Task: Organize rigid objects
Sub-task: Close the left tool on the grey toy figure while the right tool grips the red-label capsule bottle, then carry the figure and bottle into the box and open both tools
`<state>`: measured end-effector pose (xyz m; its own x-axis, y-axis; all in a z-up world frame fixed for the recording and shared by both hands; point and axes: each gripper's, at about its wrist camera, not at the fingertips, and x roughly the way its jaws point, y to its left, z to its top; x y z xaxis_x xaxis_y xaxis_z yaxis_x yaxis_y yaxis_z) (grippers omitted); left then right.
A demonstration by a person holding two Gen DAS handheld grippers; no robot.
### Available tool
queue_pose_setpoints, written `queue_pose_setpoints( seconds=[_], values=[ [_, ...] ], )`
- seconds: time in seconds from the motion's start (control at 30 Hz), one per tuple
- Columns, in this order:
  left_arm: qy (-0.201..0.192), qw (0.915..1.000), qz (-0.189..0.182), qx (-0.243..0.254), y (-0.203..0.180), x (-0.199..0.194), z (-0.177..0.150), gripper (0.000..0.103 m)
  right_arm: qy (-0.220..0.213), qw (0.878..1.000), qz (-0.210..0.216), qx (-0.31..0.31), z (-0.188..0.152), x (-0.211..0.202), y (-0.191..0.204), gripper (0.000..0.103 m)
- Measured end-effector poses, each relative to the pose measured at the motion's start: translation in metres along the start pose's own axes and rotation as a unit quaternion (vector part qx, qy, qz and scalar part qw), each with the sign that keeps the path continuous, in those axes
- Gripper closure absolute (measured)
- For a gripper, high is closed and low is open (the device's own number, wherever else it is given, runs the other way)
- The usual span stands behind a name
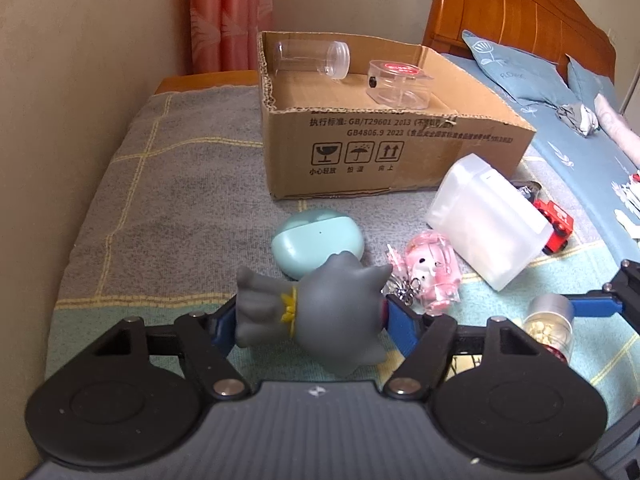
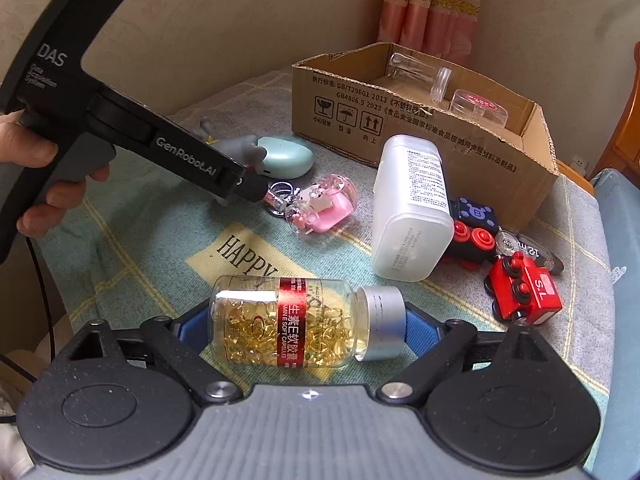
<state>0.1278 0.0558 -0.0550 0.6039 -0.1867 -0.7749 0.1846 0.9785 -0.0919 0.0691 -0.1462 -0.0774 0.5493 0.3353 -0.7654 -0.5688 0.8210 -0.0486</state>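
Grey figurine — capsule bottle

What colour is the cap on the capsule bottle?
Silver, on the capsule bottle; clearest in the right wrist view.

I see soft, even indoor light, fairly bright, no hard shadows. Strong fisheye bend: walls curve, dark corners vignette both views. Grey toy up close looks soft, blurred. White glare patch on pill bottle glass. Far headboard slightly hazy.
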Motion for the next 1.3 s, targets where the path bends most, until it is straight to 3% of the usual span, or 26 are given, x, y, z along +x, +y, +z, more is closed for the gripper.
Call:
queue_pose_setpoints(
  seconds=[0.3, 0.6, 0.83, 1.17, 1.27, 1.3],
  values=[
    [-0.015, 0.9993, -0.007, 0.035, -0.011, -0.040, 0.012, 0.031, 0.007, 1.000, 0.014, -0.020, 0.004, -0.021, -0.008, 0.007],
    [-0.057, 0.9937, -0.023, 0.094, -0.037, -0.050, 0.059, 0.031, -0.020, 0.999, 0.002, -0.037, 0.026, -0.056, -0.039, 0.007],
    [-0.081, 0.9898, -0.022, 0.115, -0.048, -0.035, 0.125, 0.031, -0.064, 0.996, -0.029, -0.046, 0.059, -0.073, -0.069, 0.007],
    [-0.066, 0.9927, -0.001, 0.101, -0.047, 0.010, 0.188, 0.031, -0.101, 0.993, -0.049, -0.040, 0.112, -0.068, -0.108, 0.007],
    [-0.067, 0.9945, 0.006, 0.080, -0.041, 0.028, 0.200, 0.026, -0.099, 0.993, -0.046, -0.039, 0.117, -0.061, -0.111, 0.007],
    [-0.068, 0.9951, 0.015, 0.070, -0.038, 0.034, 0.202, 0.018, -0.097, 0.994, -0.045, -0.037, 0.118, -0.058, -0.113, 0.007]
  ],
)
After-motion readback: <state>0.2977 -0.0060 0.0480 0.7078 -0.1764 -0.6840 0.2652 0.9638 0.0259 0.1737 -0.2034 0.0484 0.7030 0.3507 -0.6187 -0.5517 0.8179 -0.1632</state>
